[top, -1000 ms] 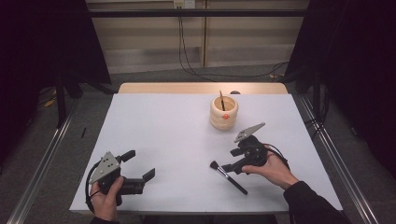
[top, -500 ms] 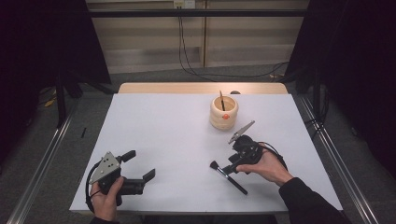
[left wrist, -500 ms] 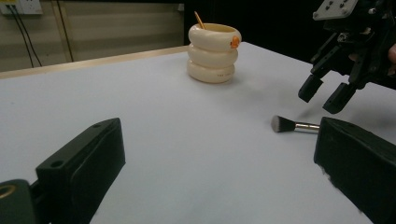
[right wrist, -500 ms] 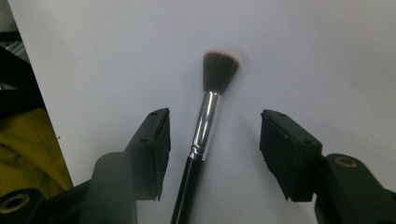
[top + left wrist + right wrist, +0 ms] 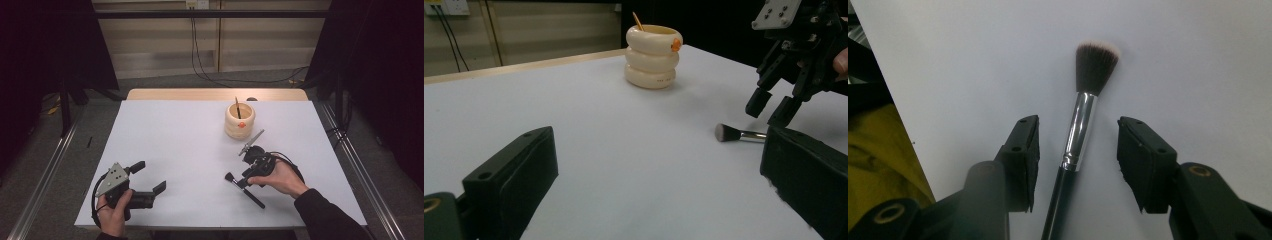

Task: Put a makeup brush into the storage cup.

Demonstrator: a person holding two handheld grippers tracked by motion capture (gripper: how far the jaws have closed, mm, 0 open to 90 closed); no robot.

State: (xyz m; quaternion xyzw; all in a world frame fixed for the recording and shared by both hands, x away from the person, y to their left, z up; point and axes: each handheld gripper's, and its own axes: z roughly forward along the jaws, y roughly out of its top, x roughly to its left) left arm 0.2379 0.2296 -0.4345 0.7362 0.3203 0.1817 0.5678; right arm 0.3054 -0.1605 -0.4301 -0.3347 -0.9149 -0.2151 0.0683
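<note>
Lowered since a second ago, the right gripper (image 5: pixel 1078 155) now straddles the brush (image 5: pixel 1082 125) lying on the table (image 5: pixel 175 145), jaws apart. Left gripper (image 5: pixel 148 179) rests open nearby.

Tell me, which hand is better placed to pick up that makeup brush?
The right. Its tool hangs open directly over the makeup brush, one jaw on each side of the silver collar. The left tool rests open far across the table.
</note>
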